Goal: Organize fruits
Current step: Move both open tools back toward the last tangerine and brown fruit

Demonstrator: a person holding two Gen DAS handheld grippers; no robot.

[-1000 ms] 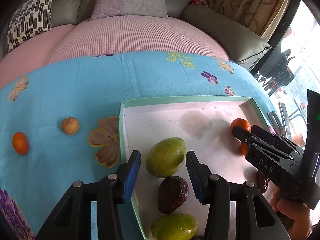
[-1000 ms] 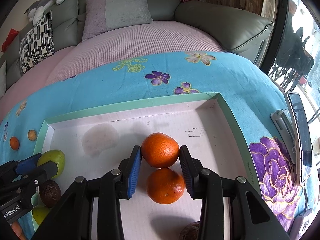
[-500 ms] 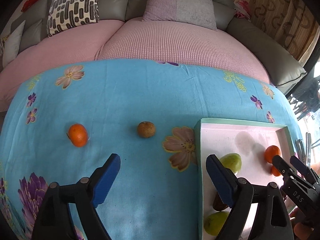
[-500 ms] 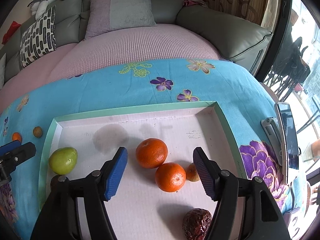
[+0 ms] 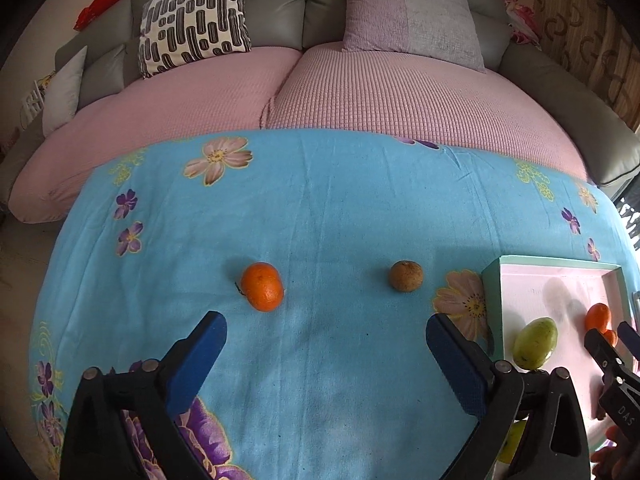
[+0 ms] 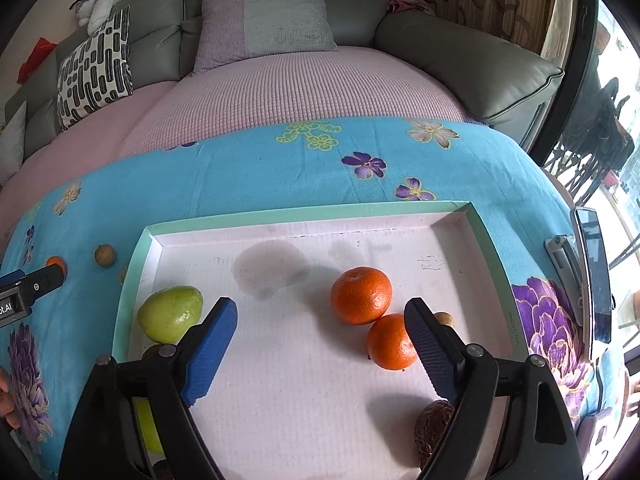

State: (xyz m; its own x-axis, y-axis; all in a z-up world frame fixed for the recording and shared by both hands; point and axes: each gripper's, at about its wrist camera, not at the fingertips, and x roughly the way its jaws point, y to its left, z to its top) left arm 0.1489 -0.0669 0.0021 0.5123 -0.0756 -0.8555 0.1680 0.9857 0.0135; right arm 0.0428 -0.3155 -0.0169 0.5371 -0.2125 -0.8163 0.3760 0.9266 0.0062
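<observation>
Left wrist view first: the left gripper point(image 5: 324, 350) has its blue pads point(image 5: 200, 360) spread wide with nothing between them, hanging over the blue flowered cloth point(image 5: 320, 208). 2 loose fruits sit on the cloth ahead of it, a mandarin point(image 5: 262, 286) closer to the left pad and a small brown round fruit point(image 5: 405, 276) further right, well apart from each other. Off to the right is the mint-rimmed tray point(image 5: 491, 300) with a pale pink floor. Inside it you can see a green mango-ish fruit point(image 5: 535, 342) near the left wall and a bit of orange fruit point(image 5: 598, 316) behind the tip of the other gripper. Pink couch cushions and a black-and-white pillow point(image 5: 192, 16) fill the background.

Right wrist view: the right gripper point(image 6: 320, 344) is also fully released, pads apart and empty, hovering over the tray point(image 6: 304, 214). 2 mandarins sit touching each other on the tray floor, the bigger one point(image 6: 361, 295) between the pads' line and the nearer one point(image 6: 390, 342) tucked right against the right pad. A tiny brown fruit point(image 6: 444, 318) peeks out behind that pad, and a dark wrinkly passion fruit point(image 6: 434, 428) is low down by the right finger. The green fruit point(image 6: 170, 314) sits by the tray's left wall, just beside the left pad. Over on the cloth to the left, the small brown fruit point(image 6: 105, 255) and a sliver of the loose mandarin point(image 6: 56, 262) are still outside the tray. A phone point(image 6: 596, 272) lies at the cloth's right edge.
</observation>
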